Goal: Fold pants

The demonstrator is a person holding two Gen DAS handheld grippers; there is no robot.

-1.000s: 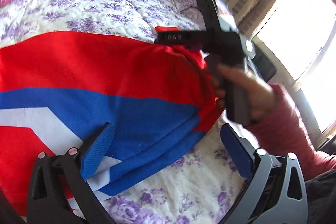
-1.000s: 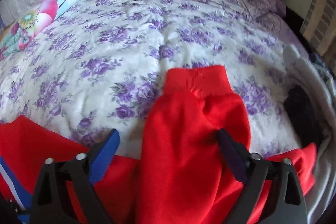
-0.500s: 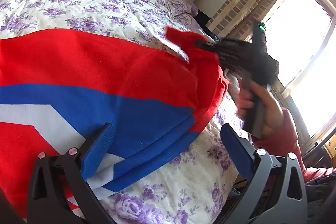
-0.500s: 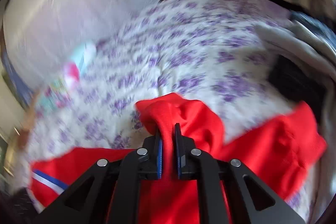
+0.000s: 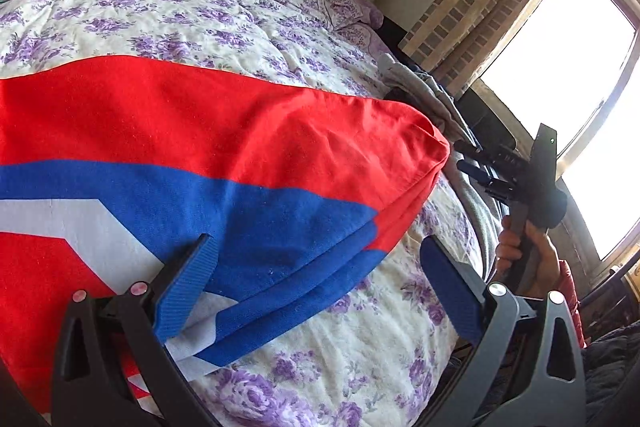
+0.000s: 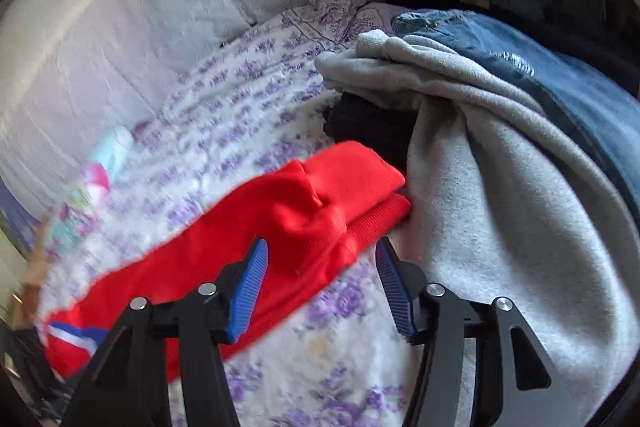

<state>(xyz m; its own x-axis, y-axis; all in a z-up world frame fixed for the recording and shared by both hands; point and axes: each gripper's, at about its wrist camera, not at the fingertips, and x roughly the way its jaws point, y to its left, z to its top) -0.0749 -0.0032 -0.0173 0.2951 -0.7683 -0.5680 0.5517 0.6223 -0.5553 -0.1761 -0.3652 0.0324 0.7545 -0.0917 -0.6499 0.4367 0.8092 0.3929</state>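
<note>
With both tools gaping and gripping nothing, bring your right tool (image 6: 320, 287) straight ahead onto the doubled cuff of the red pants (image 6: 320, 211), and keep your left tool (image 5: 320, 291) low over the blue band.

The pants (image 5: 168, 131) run off the left edge of the left wrist view. In the right wrist view, the pillow (image 6: 92, 187) and the far bedspread (image 6: 240, 99) smear with motion blur.

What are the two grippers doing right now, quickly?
Left gripper: open, holding nothing, over the red pants.
Right gripper: open, holding nothing.
</note>
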